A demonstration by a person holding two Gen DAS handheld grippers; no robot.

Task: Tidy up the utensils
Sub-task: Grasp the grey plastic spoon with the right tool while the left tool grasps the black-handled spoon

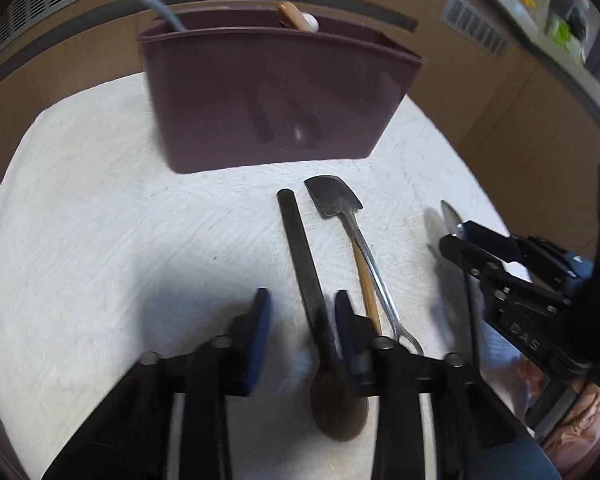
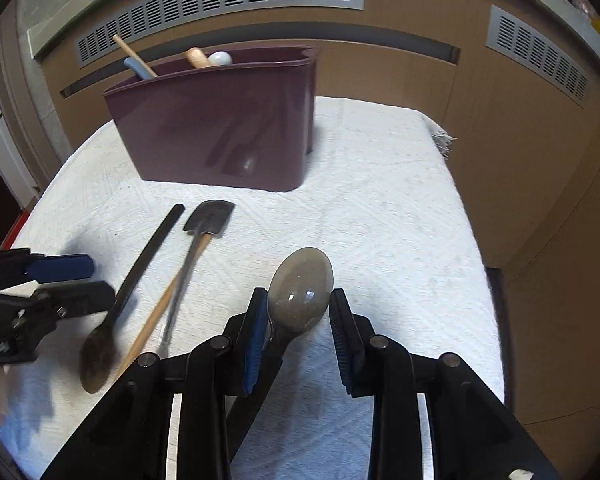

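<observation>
A maroon utensil holder (image 1: 268, 96) (image 2: 216, 124) stands at the back of the white cloth, with several handles sticking out. On the cloth lie a black spoon (image 1: 308, 280) (image 2: 136, 276), a dark metal spatula (image 1: 334, 200) (image 2: 208, 216) and a wooden stick (image 1: 366, 280) (image 2: 160, 312). My left gripper (image 1: 302, 300) is open above the black spoon, whose handle runs beside the right finger. My right gripper (image 2: 298, 300) is open around the bowl of a grey spoon (image 2: 300, 288), which also shows in the left wrist view (image 1: 450, 216).
The white cloth (image 2: 380, 208) covers a small table, with its right edge near brown panels (image 2: 540, 160). Vent grilles (image 2: 220, 4) run along the back wall. A cluttered shelf (image 1: 560, 20) sits at the far right.
</observation>
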